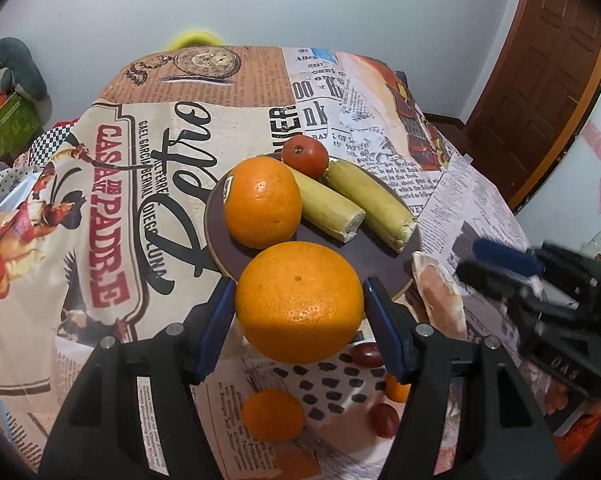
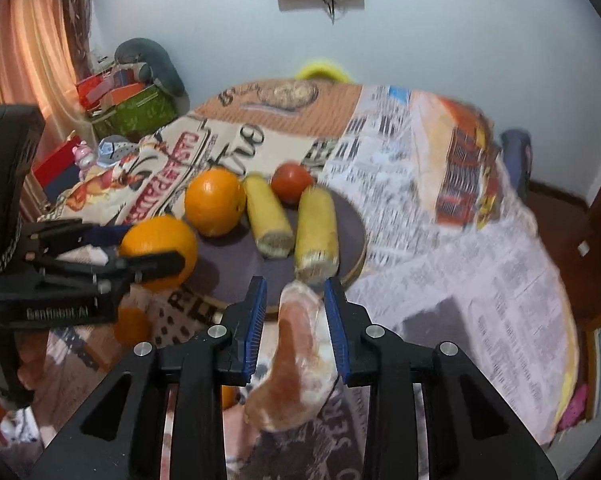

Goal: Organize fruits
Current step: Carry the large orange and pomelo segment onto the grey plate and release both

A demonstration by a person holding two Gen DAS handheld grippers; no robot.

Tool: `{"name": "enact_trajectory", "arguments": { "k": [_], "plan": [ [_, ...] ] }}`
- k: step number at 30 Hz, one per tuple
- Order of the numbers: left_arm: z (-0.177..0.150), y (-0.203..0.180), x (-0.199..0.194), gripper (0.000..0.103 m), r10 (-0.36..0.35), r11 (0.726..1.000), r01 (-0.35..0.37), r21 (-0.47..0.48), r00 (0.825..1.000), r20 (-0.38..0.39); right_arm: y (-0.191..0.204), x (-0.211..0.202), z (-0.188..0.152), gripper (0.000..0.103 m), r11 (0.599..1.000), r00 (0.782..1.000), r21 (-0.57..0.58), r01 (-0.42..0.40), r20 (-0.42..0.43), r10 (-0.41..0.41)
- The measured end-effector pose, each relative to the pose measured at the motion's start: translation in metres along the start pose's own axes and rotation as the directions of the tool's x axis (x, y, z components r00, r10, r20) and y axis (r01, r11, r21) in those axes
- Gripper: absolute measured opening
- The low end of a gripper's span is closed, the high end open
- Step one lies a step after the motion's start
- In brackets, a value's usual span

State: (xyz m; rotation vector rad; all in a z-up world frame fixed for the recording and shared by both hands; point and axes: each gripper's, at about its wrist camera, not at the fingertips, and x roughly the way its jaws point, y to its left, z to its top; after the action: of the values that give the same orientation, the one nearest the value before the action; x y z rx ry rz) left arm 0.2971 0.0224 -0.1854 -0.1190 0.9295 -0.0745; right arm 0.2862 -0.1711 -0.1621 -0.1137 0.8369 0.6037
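My left gripper (image 1: 299, 304) is shut on a large orange (image 1: 298, 300) and holds it at the near edge of a dark round plate (image 1: 332, 248). On the plate lie another orange (image 1: 262, 202), two banana pieces (image 1: 328, 204) and a red tomato (image 1: 304, 156). My right gripper (image 2: 295, 312) has its blue pads on either side of a pink grapefruit wedge (image 2: 298, 364), just short of the plate's (image 2: 236, 264) near rim. That wedge (image 1: 438, 292) also shows in the left wrist view, right of the held orange.
Below the left gripper lie a small orange (image 1: 273, 414), dark red grapes (image 1: 367, 354) and another small orange (image 1: 397, 388) on the printed tablecloth (image 1: 140, 184). Boxes and clutter (image 2: 128, 104) stand beyond the table's left side. A wooden door (image 1: 540, 80) is at the right.
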Motion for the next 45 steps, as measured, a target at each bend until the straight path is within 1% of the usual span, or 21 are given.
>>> {"name": "enact_trajectory", "arguments": {
  "k": [2, 3, 4, 6, 7, 8, 10, 12, 13, 14, 21, 25, 28, 32, 36, 38, 40, 42, 45],
  "plan": [
    [-0.001, 0.002, 0.002, 0.064, 0.002, 1.0, -0.002, -0.006, 1.0, -0.003, 0.0, 0.008, -0.008, 0.041, 1.0, 0.999, -0.004, 0.018, -0.03, -0.018],
    [-0.001, 0.003, 0.003, 0.064, 0.001, 1.0, -0.001, -0.008, 1.0, -0.004, -0.001, 0.012, -0.013, 0.042, 0.999, 0.998, -0.006, 0.037, -0.042, -0.037],
    [-0.002, 0.003, 0.003, 0.064, -0.001, 1.0, 0.001, -0.01, 1.0, -0.005, -0.002, 0.017, -0.018, 0.044, 0.999, 0.997, -0.001, 0.04, -0.059, -0.04],
    [-0.003, 0.004, 0.002, 0.064, -0.003, 1.0, 0.003, -0.01, 1.0, -0.002, -0.005, 0.025, -0.025, 0.044, 0.999, 0.995, 0.015, 0.037, -0.089, -0.035],
    [-0.003, 0.003, 0.002, 0.064, -0.003, 1.0, 0.003, -0.009, 1.0, -0.001, -0.007, 0.027, -0.026, 0.046, 0.999, 0.995, 0.02, 0.037, -0.096, -0.035],
    [-0.003, 0.003, 0.002, 0.064, -0.004, 1.0, 0.004, -0.007, 1.0, -0.003, -0.009, 0.029, -0.027, 0.05, 0.999, 0.995, 0.03, 0.033, -0.098, -0.029],
    [-0.003, 0.002, 0.002, 0.064, -0.003, 1.0, 0.003, -0.002, 1.0, -0.002, -0.013, 0.032, -0.027, 0.053, 0.998, 0.994, 0.051, 0.021, -0.106, -0.016],
    [-0.002, 0.001, 0.003, 0.064, -0.001, 1.0, 0.001, 0.001, 1.0, 0.0, -0.015, 0.036, -0.028, 0.053, 0.998, 0.992, 0.067, -0.003, -0.125, 0.011],
    [-0.002, 0.001, 0.003, 0.064, -0.002, 1.0, 0.002, 0.001, 1.0, 0.0, -0.015, 0.039, -0.03, 0.05, 0.997, 0.991, 0.069, -0.015, -0.13, 0.024],
    [-0.001, 0.001, 0.004, 0.064, -0.004, 1.0, 0.004, -0.001, 1.0, 0.0, -0.014, 0.039, -0.031, 0.043, 0.997, 0.991, 0.071, -0.037, -0.126, 0.046],
    [0.008, -0.001, 0.013, 0.064, -0.003, 1.0, 0.003, 0.008, 1.0, -0.003, -0.011, 0.031, -0.028, 0.041, 0.999, 0.995, 0.045, -0.02, -0.099, 0.024],
    [0.015, -0.004, 0.023, 0.064, 0.001, 1.0, -0.001, 0.015, 1.0, -0.011, -0.015, 0.024, -0.015, 0.04, 0.999, 0.998, 0.049, -0.018, -0.062, 0.021],
    [0.019, -0.006, 0.029, 0.064, -0.009, 1.0, 0.009, 0.018, 1.0, -0.023, -0.019, 0.018, -0.003, 0.04, 0.999, 1.0, 0.047, -0.011, -0.028, 0.012],
    [0.018, -0.01, 0.032, 0.065, -0.003, 0.999, 0.005, 0.051, 1.0, -0.029, -0.018, 0.015, 0.012, 0.04, 0.999, 1.0, 0.032, -0.008, 0.006, 0.008],
    [0.018, -0.005, 0.032, 0.065, -0.029, 0.999, 0.03, 0.038, 0.999, -0.033, -0.013, 0.019, 0.027, 0.04, 1.0, 1.0, 0.005, -0.006, 0.025, 0.006],
    [0.018, 0.0, 0.027, 0.065, -0.048, 0.999, 0.048, 0.01, 0.999, -0.019, -0.01, 0.023, 0.034, 0.04, 1.0, 0.999, -0.009, -0.006, 0.032, 0.007],
    [0.018, 0.004, 0.017, 0.065, -0.055, 0.998, 0.055, -0.005, 0.998, 0.019, -0.008, 0.025, 0.039, 0.04, 1.0, 0.999, -0.019, -0.008, 0.037, 0.009],
    [0.021, 0.007, 0.01, 0.065, -0.059, 0.998, 0.059, -0.002, 0.998, 0.039, -0.006, 0.03, 0.045, 0.04, 1.0, 0.999, -0.026, -0.014, 0.04, 0.015],
    [0.024, 0.013, -0.001, 0.065, -0.024, 1.0, 0.023, 0.01, 0.997, 0.069, -0.002, 0.038, 0.053, 0.039, 0.999, 0.999, -0.044, -0.018, 0.039, 0.02]
  ]
}}
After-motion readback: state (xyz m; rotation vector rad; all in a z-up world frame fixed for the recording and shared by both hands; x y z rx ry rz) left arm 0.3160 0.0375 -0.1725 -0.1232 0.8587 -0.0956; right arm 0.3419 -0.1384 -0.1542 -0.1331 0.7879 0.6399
